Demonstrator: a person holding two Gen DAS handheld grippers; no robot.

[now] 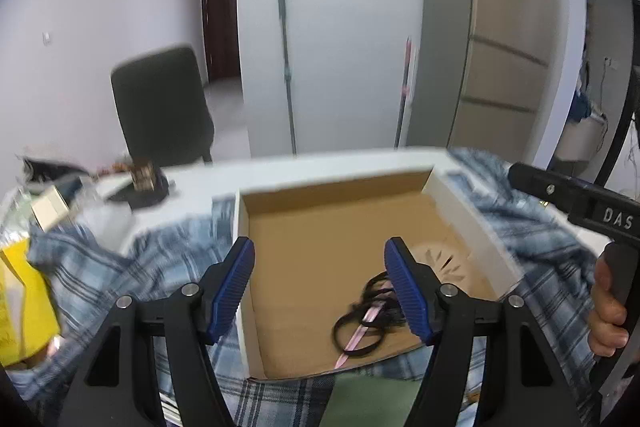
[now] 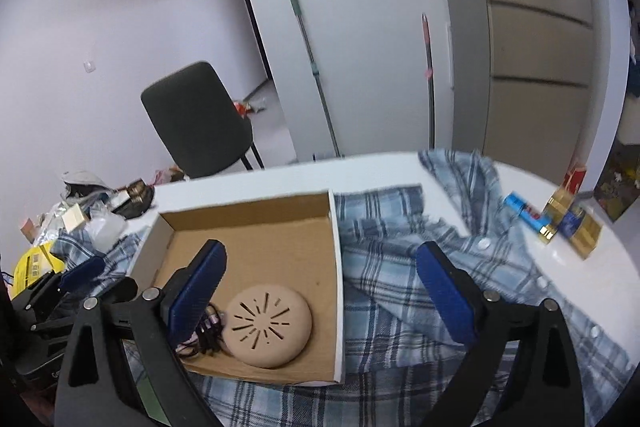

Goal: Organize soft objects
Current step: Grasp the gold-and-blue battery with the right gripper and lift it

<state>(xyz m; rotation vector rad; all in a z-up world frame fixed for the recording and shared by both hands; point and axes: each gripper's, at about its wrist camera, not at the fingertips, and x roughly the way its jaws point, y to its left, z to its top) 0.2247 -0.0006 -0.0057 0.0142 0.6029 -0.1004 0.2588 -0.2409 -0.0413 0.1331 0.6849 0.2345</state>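
Step in hand: release into box.

- Left hand-held gripper (image 1: 319,281): spread, empty, above one shallow cardboard box (image 1: 360,183).
- Right hand-held gripper (image 2: 320,291): spread, empty.
- Box holds one black-and-pink hair-tie bundle (image 1: 362,323) and one round beige slotted pad (image 2: 266,325).
- One blue plaid shirt (image 2: 400,259) on the white counter (image 2: 568,259).

Next, likely: gather the shirt.
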